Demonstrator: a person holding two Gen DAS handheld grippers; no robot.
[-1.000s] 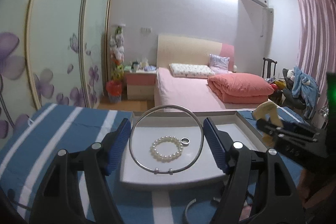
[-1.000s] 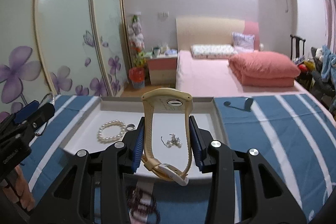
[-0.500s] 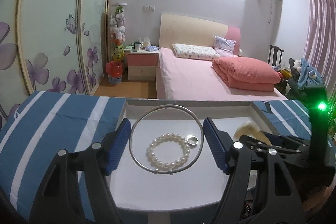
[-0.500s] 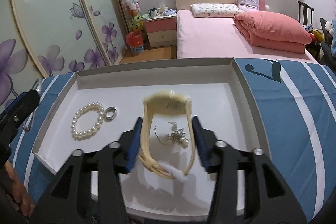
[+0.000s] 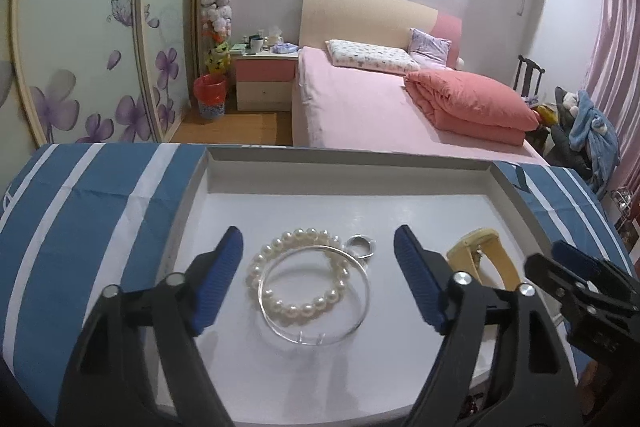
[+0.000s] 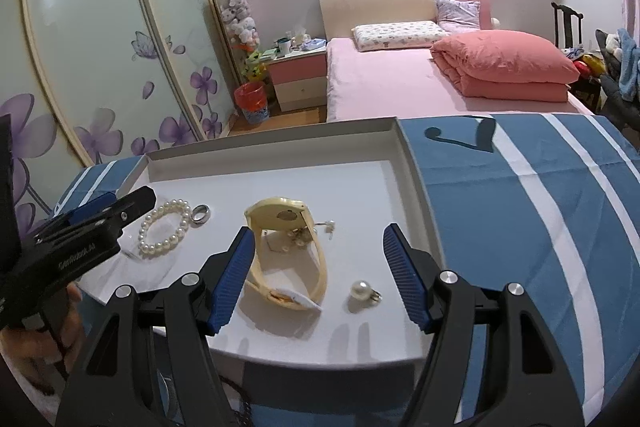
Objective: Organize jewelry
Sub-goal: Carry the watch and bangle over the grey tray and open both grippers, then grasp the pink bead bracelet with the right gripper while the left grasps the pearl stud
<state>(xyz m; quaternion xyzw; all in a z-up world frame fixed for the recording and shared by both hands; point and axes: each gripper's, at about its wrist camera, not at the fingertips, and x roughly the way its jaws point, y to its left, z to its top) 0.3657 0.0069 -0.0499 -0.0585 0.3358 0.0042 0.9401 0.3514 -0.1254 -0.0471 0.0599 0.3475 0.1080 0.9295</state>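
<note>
A white tray (image 5: pixel 360 211) lies on the blue striped cloth. In the left wrist view a silver bangle (image 5: pixel 362 323) lies in it over a pearl bracelet (image 5: pixel 280 305), with a silver ring (image 5: pixel 362 247) beside them. My left gripper (image 5: pixel 318 277) is open above them, holding nothing. In the right wrist view a cream watch (image 6: pixel 282 215) lies in the tray (image 6: pixel 360 187) over small earrings (image 6: pixel 330 225), with a pearl ring (image 6: pixel 362 291) to its right. My right gripper (image 6: pixel 318 275) is open and empty above the watch.
The blue and white striped cloth (image 6: pixel 520 211) covers the table around the tray. More jewelry shows dimly below the tray's near edge (image 6: pixel 240 407). A pink bed (image 5: pixel 380 115) and a wardrobe with flower doors (image 5: pixel 100 47) stand beyond.
Both grippers opened. The bangle dropped from the left gripper onto the pearl bracelet, and the watch dropped from the right gripper into the tray. Both grippers moved forward over the tray.
</note>
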